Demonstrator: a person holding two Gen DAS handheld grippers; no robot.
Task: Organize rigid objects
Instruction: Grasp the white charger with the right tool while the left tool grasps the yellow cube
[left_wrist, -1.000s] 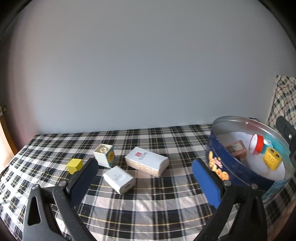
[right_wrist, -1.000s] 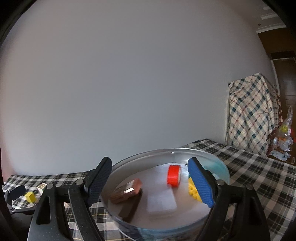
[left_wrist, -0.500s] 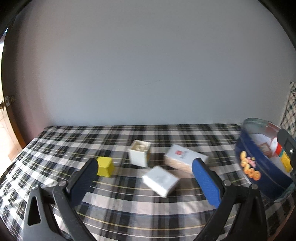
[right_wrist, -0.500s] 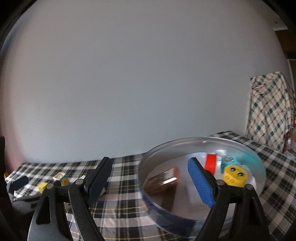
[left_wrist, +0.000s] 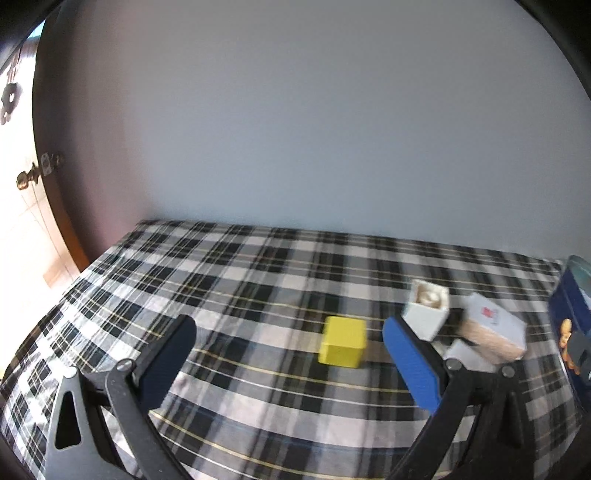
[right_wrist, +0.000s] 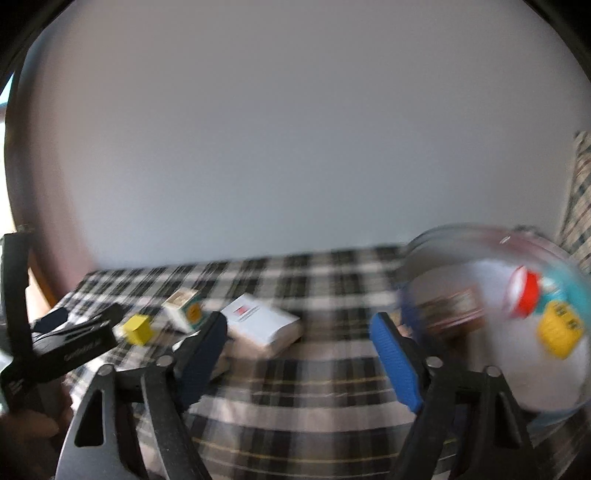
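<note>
On a bed covered with a black-and-white plaid cloth (left_wrist: 258, 280), a yellow cube (left_wrist: 343, 346) is framed between the wide-open jaws of the left gripper (left_wrist: 288, 347), which is held short of it with nothing gripped. Just right of the cube, a white block (left_wrist: 424, 314) with a round stud is seen upright, touching a white packet with a red mark (left_wrist: 493, 330); a second white box (left_wrist: 469, 356) is partly hidden behind the right finger. At the far right, a round blue tin (right_wrist: 495, 317), blurred, is shown holding a red-capped item (right_wrist: 526, 295), a yellow brick (right_wrist: 559, 328) and a brown box (right_wrist: 452, 308). The right gripper (right_wrist: 295, 334) is seen empty over bare cloth, its jaws well apart after having just been closing a little.
</note>
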